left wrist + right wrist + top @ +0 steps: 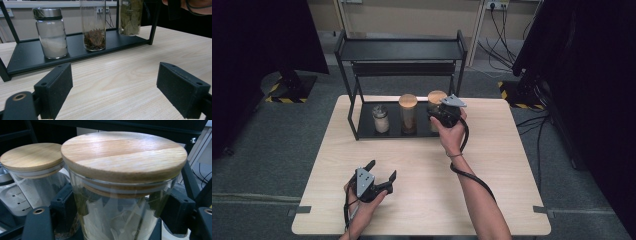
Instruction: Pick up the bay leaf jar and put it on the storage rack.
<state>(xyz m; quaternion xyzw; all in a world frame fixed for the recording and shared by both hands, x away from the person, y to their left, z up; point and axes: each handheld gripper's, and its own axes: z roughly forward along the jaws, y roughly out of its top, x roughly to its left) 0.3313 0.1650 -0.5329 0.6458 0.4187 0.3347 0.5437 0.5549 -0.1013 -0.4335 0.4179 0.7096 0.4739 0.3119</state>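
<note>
So far the right hand-held gripper (117, 217) clamps the leaf jar (122, 195) on the rack (362, 132); lifting remains. The left hand-held gripper (120, 92) idles open over the counter (120, 75) before the rack.

The left gripper (381, 176) sits low near the front edge of the table (502, 200), held in the left hand (362, 202), and its two black jaws stand wide apart with nothing between them. The right arm (477, 200) reaches forward toward the back of the table. The right gripper (438, 114) has its jaws squeezed tight around the jar (120, 195).
</note>
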